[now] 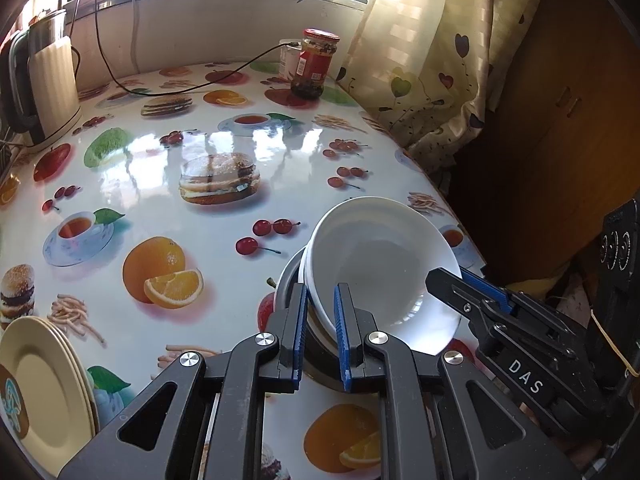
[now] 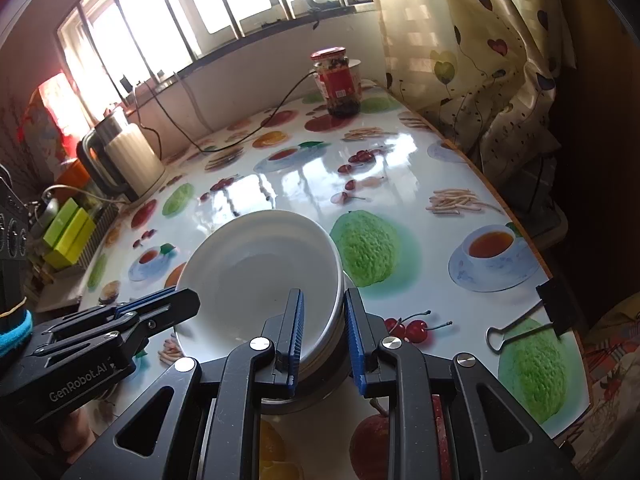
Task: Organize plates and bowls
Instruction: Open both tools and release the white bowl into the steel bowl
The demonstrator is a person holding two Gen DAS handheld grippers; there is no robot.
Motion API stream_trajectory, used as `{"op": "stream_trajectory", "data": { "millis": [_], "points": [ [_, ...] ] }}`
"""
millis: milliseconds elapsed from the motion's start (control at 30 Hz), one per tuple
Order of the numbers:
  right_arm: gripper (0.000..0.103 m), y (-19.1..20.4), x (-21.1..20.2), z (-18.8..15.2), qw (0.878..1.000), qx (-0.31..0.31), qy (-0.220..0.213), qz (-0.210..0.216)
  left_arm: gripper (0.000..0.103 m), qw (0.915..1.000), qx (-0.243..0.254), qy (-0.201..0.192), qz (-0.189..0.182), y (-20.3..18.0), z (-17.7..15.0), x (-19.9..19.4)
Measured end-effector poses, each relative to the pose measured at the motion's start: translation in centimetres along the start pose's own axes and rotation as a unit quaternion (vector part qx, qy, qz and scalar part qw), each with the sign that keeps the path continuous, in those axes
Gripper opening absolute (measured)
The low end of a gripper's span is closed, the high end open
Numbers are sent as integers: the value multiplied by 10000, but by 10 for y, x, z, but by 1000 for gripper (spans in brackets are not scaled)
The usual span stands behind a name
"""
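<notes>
Nested white bowls (image 1: 380,264) sit tilted inside a grey metal bowl (image 1: 285,282) near the table's right edge. My left gripper (image 1: 320,292) is shut on their near rim, with one finger on each side of it. My right gripper (image 1: 448,276) pinches the rim on the right side. In the right wrist view the white bowls (image 2: 256,272) rest in the metal bowl (image 2: 320,392). There my right gripper (image 2: 322,294) clamps the near rim and my left gripper (image 2: 180,298) holds the left rim. A stack of cream plates (image 1: 40,380) lies at the lower left.
A glossy fruit-print table (image 1: 168,168) carries a kettle (image 1: 44,88) at the far left, a red-lidded jar (image 1: 316,64) at the back and a black cable (image 1: 180,88). A binder clip (image 2: 532,316) grips the right table edge. A curtain (image 1: 432,60) hangs beyond it.
</notes>
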State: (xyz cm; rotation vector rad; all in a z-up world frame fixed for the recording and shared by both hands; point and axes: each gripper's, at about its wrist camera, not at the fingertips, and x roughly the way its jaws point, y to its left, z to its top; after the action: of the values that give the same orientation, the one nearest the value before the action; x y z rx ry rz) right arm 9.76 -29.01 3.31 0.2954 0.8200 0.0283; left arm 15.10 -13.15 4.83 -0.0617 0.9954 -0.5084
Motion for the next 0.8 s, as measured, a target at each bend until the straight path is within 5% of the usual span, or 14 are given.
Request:
{"op": "stream_trajectory", "data": {
  "millis": [800],
  "points": [
    [22,6,9,30,9991,-236,-360,-58,14,9999,30,-131,-6,-3,3,-7]
  ]
}}
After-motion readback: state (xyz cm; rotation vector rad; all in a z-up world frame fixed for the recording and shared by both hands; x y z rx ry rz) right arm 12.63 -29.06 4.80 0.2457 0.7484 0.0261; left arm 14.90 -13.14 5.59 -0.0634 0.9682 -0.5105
